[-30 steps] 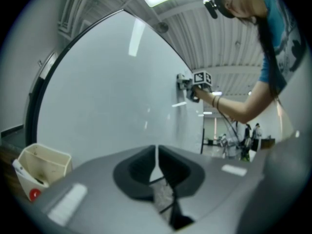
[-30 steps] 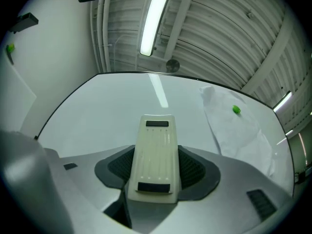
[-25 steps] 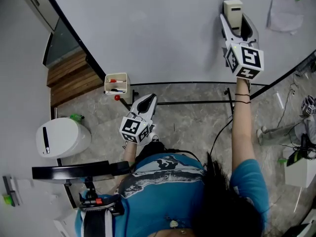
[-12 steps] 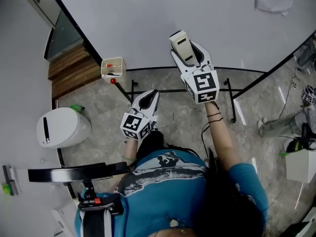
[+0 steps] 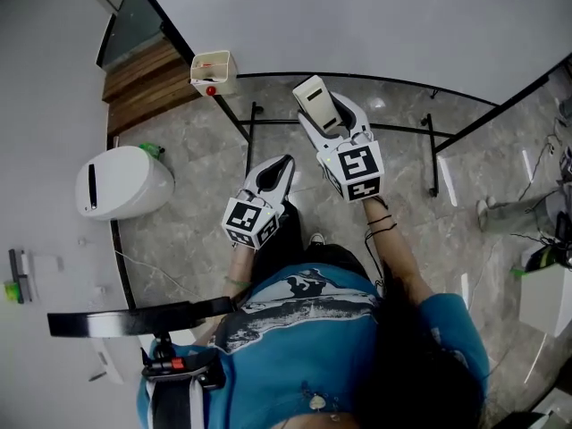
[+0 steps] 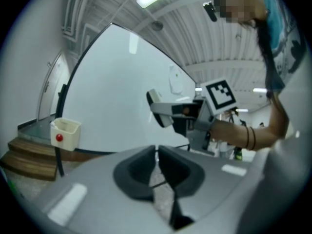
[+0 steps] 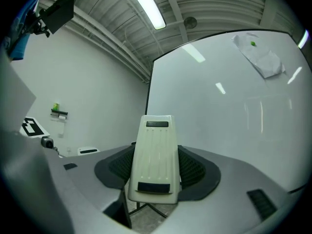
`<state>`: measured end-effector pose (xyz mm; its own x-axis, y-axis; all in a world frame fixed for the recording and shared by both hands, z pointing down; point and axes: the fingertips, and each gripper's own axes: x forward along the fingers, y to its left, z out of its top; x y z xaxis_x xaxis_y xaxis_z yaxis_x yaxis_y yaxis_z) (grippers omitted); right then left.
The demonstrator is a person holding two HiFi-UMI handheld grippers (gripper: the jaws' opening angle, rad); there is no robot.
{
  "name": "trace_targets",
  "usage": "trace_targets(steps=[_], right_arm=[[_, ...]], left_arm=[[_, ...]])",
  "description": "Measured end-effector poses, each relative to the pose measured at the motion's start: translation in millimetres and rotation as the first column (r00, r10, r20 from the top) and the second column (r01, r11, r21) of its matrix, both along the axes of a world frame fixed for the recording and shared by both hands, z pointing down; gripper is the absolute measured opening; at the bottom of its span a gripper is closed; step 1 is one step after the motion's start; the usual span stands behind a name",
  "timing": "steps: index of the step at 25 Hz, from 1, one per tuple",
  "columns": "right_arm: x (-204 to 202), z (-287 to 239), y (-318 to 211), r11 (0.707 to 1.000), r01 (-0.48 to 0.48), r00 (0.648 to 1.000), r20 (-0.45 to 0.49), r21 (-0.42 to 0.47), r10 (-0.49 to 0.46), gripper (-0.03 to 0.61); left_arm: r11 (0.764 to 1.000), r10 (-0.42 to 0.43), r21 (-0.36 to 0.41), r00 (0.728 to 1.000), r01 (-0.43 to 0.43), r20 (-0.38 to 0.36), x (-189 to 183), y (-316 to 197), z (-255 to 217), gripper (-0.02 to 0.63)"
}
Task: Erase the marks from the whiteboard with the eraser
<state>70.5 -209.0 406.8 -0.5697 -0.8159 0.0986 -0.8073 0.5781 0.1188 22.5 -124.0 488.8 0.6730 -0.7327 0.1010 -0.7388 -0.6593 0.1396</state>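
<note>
near the whiteboard (image 5: 357,16), right gripper (image 5: 327,114) held forward, jaws pinching eraser (image 7: 155,160), left gripper (image 5: 275,172) jaws together

Looks like an office or lab-type room, pretty bare; big whiteboard (image 5: 357,16) on a black metal stand, stone-look tile floor (image 5: 188,204), slatted ceiling (image 7: 219,4) with strip lights (image 7: 145,6), plain white walls (image 7: 87,82), wooden steps (image 5: 143,88) off to one side

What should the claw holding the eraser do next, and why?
Probably carry the eraser over to the small cream box at the whiteboard's lower corner and drop it in. The right claw is shut on the eraser and held off the board. I can see no marks on the whiteboard in these views, so the wiping looks done.
</note>
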Motion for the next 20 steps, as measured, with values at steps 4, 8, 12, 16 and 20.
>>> trace_targets(steps=[4, 8, 12, 16, 20], right_arm=[[-8.2, 18.0, 34.1, 0.999, 0.032, 0.999, 0.018, -0.044, -0.031, 0.264], [-12.4, 28.4, 58.3, 0.997, 0.026, 0.998, 0.050, -0.078, -0.022, 0.264], [-20.3, 38.7, 88.7, 0.995, 0.019, 0.999, 0.045, -0.101, -0.014, 0.264], [-33.7, 46.5, 118.5, 0.992, 0.013, 0.999, 0.037, -0.126, -0.008, 0.264], [-62.4, 47.8, 156.1, 0.987, 0.015, 0.997, 0.071, -0.162, -0.004, 0.264]], left_arm=[[1.000, -0.017, -0.008, 1.000, 0.017, 0.006, -4.5, 26.4, 3.1, 0.006], [1.000, -0.022, -0.005, 1.000, 0.022, 0.013, -13.3, 41.4, 2.3, 0.006], [1.000, -0.025, 0.017, 1.000, 0.026, -0.015, -22.4, 58.3, -5.7, 0.006], [0.999, 0.012, 0.048, 1.000, -0.010, -0.027, -28.1, 84.1, -17.8, 0.006], [0.994, 0.037, 0.102, 0.999, -0.041, 0.037, -52.1, 127.9, -28.1, 0.006]])
